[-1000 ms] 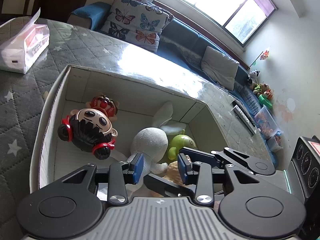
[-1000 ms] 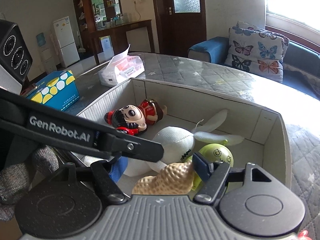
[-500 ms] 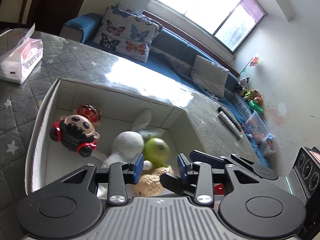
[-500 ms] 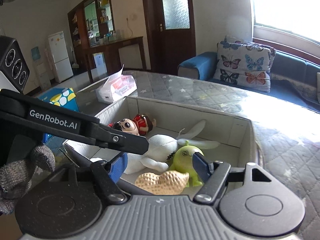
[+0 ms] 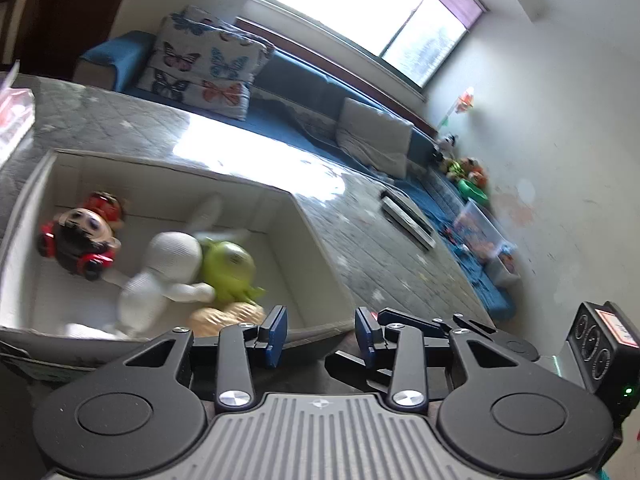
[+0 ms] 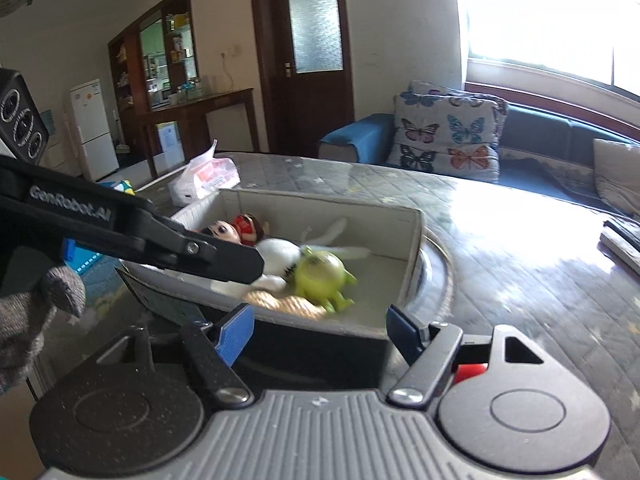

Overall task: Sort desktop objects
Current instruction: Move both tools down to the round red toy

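Tabletop: grey quilted cloth with small stars under a glossy clear sheet (image 6: 500,240), glare from the window.
White open cardboard box (image 6: 412,240): sits directly on the tabletop, toys inside.
White plastic tissue pack (image 6: 208,176): beyond the box's far corner.
Flat grey remote-like bars (image 5: 408,220): well apart from the box, near the sofa-side edge.

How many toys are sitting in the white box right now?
4. The black-haired doll lies at the far left, the white plush rabbit in the middle, the green monster beside it, the peanut toy nearest. More may be hidden beneath.
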`<state>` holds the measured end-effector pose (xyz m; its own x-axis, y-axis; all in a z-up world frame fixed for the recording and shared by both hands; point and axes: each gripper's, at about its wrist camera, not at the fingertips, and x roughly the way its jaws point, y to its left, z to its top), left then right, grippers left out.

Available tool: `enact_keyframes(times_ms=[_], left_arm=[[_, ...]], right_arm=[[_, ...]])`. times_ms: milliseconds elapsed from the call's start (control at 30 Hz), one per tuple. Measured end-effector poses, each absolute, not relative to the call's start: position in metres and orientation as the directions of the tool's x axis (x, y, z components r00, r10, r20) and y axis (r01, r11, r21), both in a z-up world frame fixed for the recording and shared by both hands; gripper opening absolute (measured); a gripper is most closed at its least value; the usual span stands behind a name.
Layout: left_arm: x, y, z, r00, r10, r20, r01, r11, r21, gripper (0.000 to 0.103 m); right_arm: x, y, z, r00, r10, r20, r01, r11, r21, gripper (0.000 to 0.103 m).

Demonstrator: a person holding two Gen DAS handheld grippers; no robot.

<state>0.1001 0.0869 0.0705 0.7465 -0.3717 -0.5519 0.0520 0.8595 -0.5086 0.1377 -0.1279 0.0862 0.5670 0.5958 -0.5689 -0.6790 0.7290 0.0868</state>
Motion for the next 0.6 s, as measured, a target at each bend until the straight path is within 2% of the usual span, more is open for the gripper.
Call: enact_keyframes(times_ms=[367, 600], left_arm=[[0.124, 0.023, 0.059, 0.669, -0.503, -0.547, 0.178, 0.823, -0.54, 0.04], [0.156, 0.0, 0.054, 0.668, -0.489, -0.561, 0.163, 0.832, -0.53, 0.04]], right_arm=[[0.139, -0.182, 0.07, 0.64, 0.505, -0.579, -0.566, 0.82, 0.089, 0.08], [0.16, -0.207, 0.051, 0.639, 0.475, -0.605, -0.512, 0.849, 0.127, 0.084]])
